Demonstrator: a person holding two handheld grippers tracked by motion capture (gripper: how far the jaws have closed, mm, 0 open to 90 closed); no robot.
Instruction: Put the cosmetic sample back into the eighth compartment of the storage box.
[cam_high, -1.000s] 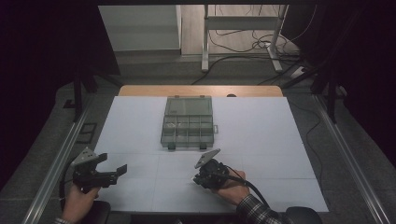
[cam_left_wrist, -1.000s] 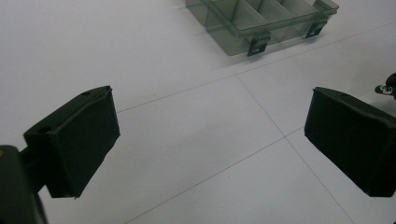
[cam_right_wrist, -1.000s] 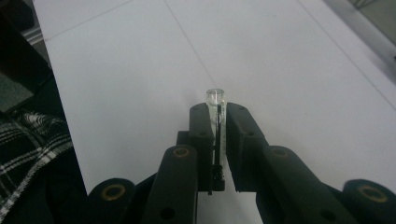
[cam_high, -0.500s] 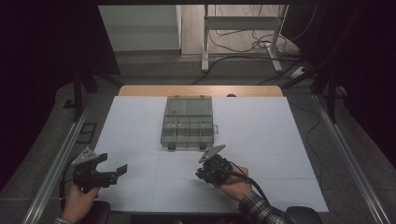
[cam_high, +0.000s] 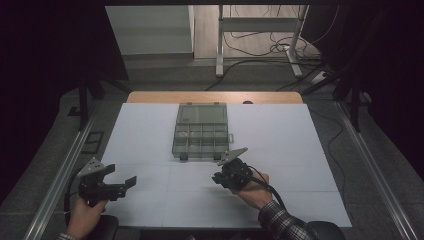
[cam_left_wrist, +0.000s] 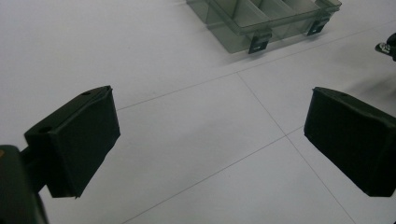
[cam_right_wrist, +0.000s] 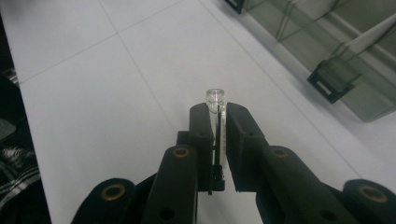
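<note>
**Glass tube held in the right gripper, close to a clear compartment box**

Glass tube (cam_right_wrist: 215, 112), small and clear, is clamped upright between the two black jaws of the right gripper (cam_right_wrist: 217, 122); its open rim pokes out just above the jaw tips, and the jaws are pressed tight against its sides; in the high view the right gripper (cam_high: 231, 172) sits over the white table (cam_high: 300, 150), held by a hand (cam_high: 255, 192) with a checked sleeve, just in front of the near right corner of the box.

Compartment box (cam_high: 201, 131), see-through and greyish, lies flat at the middle of the table with its lid down; dark latches (cam_left_wrist: 259, 43) sit on its near edge; one latch (cam_right_wrist: 330, 81) shows close to the tube in the right gripper view, with bare table between them; some small pale bits seem to lie in one compartment, too small to name.

Left gripper (cam_high: 107, 182) hangs over the near left part of the table, well apart from the box and from the other hand; its jaws stand wide apart with nothing between them, bare white table showing in the gap (cam_left_wrist: 210, 140).

Beyond the far edge of the table are a desk frame and loose cables (cam_high: 260, 47) on the floor; nothing lies between either gripper and the box.
</note>
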